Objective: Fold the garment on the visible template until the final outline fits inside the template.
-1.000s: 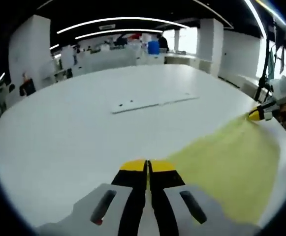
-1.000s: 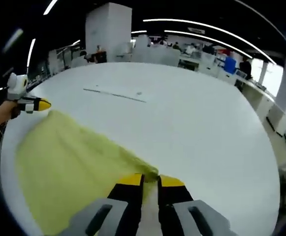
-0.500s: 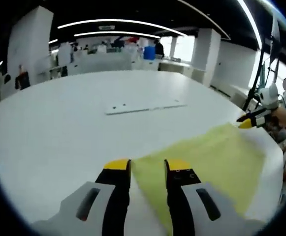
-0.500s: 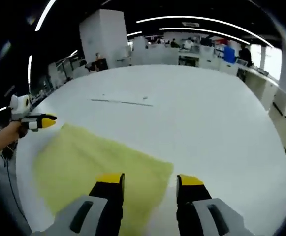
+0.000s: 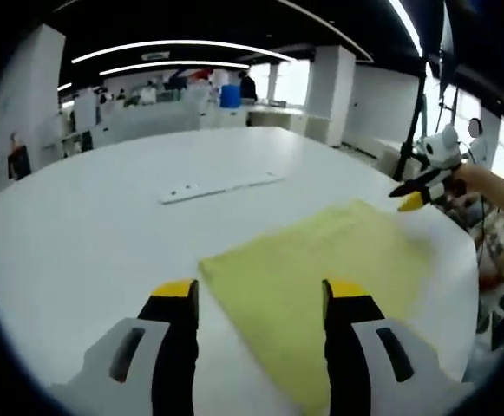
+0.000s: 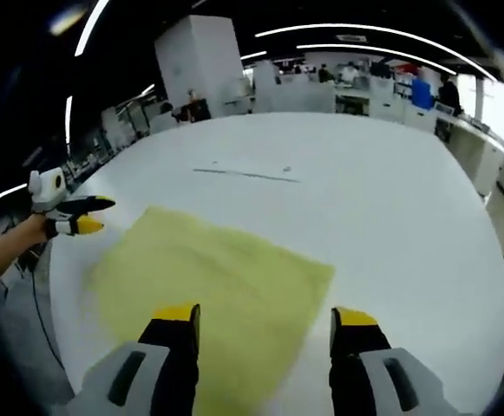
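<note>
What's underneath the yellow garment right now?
The yellow garment lies flat on the white table, which shows bare all around it. Whatever is beneath the cloth is covered. A thin white strip lies apart, farther along the table, not under the garment.

The garment (image 5: 321, 260) is a pale yellow cloth, spread flat on the white worktop (image 5: 78, 234); the template (image 5: 221, 184), a thin white strip, lies flat, well apart beyond it.
</note>
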The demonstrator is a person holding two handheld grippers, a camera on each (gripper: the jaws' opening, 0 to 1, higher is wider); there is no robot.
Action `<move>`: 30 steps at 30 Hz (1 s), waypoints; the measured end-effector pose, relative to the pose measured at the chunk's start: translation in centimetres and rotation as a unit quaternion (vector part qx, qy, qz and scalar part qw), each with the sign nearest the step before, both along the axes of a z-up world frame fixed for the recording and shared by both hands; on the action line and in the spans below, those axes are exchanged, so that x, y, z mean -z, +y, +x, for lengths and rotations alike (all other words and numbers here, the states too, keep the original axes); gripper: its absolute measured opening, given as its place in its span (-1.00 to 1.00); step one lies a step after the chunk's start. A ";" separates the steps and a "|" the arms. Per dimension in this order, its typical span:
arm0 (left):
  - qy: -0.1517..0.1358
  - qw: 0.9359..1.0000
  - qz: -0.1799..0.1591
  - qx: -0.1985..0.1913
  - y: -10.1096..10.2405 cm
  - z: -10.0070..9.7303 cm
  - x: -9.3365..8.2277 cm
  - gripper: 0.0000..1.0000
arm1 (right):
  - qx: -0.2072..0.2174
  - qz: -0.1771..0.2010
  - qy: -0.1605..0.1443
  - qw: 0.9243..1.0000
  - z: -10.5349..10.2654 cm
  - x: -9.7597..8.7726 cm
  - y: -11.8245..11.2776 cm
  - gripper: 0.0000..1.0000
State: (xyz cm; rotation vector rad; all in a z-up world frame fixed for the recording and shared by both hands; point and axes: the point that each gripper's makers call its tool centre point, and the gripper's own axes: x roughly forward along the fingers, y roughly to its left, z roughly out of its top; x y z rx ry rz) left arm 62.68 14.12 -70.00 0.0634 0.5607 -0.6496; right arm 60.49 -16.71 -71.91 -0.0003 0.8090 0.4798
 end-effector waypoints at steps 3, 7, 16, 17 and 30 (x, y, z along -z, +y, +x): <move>0.005 1.000 0.003 0.010 0.2 -1.4 0.2 0.09 | -0.006 -0.002 0.004 1.000 -1.3 0.0 0.1 0.19; 0.010 1.000 0.009 0.020 0.6 -3.0 0.6 0.06 | -0.012 -0.002 0.006 1.000 -2.4 0.1 -0.2 0.19; 0.024 0.999 0.004 0.021 1.3 -6.3 1.8 -0.02 | -0.027 0.013 0.017 0.999 -5.9 1.1 -0.3 0.12; 0.027 0.999 0.007 0.021 1.4 -6.6 2.1 -0.02 | -0.030 0.014 0.020 0.999 -6.3 1.2 -0.2 0.10; 0.050 0.999 -0.005 0.004 2.5 -9.3 4.2 -0.18 | -0.032 0.032 0.038 0.998 -9.9 3.3 -0.5 -0.22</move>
